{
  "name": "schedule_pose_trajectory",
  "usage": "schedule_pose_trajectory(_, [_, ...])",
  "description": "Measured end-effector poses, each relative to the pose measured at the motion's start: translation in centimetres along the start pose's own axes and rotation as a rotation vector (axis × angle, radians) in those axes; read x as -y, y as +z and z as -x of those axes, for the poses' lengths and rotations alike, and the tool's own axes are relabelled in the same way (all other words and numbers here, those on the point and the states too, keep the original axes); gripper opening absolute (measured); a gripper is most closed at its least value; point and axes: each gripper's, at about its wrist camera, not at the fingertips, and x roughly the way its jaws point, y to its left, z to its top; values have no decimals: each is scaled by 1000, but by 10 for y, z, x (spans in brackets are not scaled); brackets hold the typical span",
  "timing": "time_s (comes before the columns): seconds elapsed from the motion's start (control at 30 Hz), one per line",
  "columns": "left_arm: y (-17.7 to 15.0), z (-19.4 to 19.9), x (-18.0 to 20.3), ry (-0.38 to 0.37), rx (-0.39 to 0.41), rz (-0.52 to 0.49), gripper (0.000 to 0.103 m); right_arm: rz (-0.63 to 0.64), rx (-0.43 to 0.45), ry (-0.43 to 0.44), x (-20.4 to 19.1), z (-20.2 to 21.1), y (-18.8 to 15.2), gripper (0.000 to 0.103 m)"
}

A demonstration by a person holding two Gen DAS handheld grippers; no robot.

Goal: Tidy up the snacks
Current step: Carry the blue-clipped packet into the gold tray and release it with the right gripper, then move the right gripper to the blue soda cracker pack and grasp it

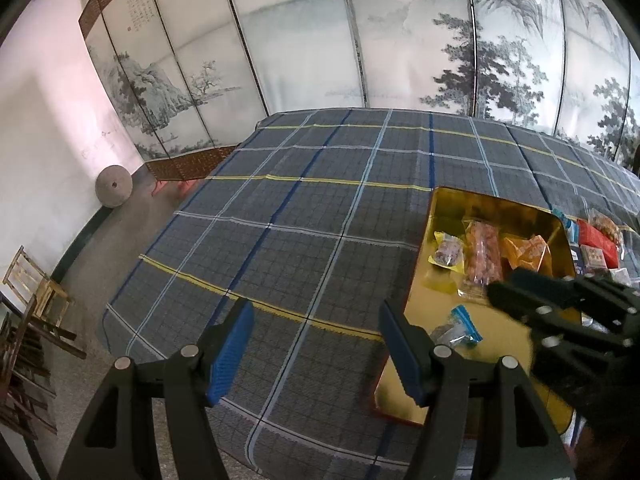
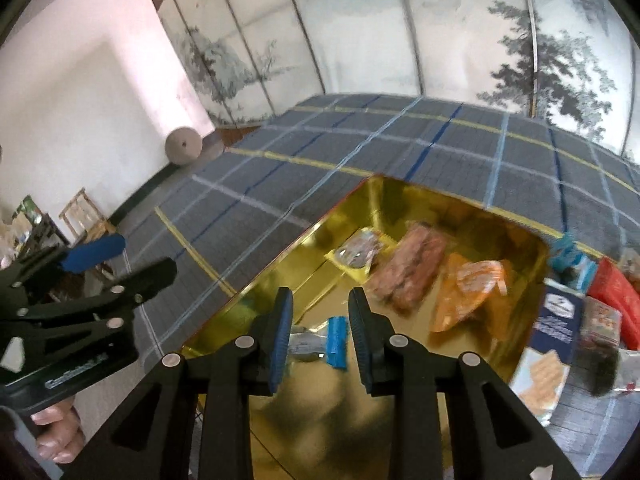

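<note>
Landmark: gold tin, a shallow golden box lying open on the plaid tablecloth; all places below are given from it.
Left gripper: over bare cloth just outside the tin's left wall, blue pads wide apart, nothing between them.
Right gripper: above the tin's near end, blue pads a little apart; nothing pinched, though the blue-edged packet shows in the gap, lying on the tin's floor below.
Snacks inside: yellow-edged packet at the far left part, pink-brown clear bag beside it, orange bag towards the right wall.
Snacks outside: dark blue cracker box, red packet and other wrapped packs crowd just beyond the tin's right wall.
Hand: holds the left gripper's handle, well left of the tin.
</note>
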Motion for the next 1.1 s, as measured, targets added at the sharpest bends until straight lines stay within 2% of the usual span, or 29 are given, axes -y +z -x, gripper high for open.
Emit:
schedule_pose_trajectory(0.13, [1, 2, 6, 4, 2, -15, 66, -28, 55, -27, 17, 24, -4, 33])
schedule_pose_trajectory(0.33, [2, 4, 19, 4, 2, -43, 66, -83, 109, -152, 63, 65, -26, 37])
schedule_pose_trajectory(0.43, [1, 6, 25, -3, 0, -56, 66, -108, 111, -257, 93, 85, -47, 37])
schedule_pose_trajectory(0.47, [1, 7, 27, -7, 1, -61, 66, -111, 97, -318, 105, 90, -57, 37])
schedule_pose_trajectory(0.57, [1, 13, 36, -34, 4, -86, 66, -141, 71, -429, 136, 104, -80, 37])
schedule_pose_trajectory(0.67, [3, 19, 49, -103, -6, -118, 66, -187, 53, -544, 171, 121, -106, 37])
schedule_pose_trajectory(0.83, [6, 33, 78, -212, -15, -190, 66, -271, 52, -629, 219, 147, -135, 37])
schedule_pose_trajectory(0.9, [8, 36, 94, -285, -45, -221, 66, -301, 49, -645, 234, 153, -142, 37])
schedule_pose_trajectory(1.0, [11, 41, 116, -440, -109, -246, 66, -341, 76, -623, 245, 162, -146, 40])
schedule_pose_trajectory(1.1, [16, 45, 144, -517, -136, -284, 66, -349, 93, -600, 248, 165, -147, 42])
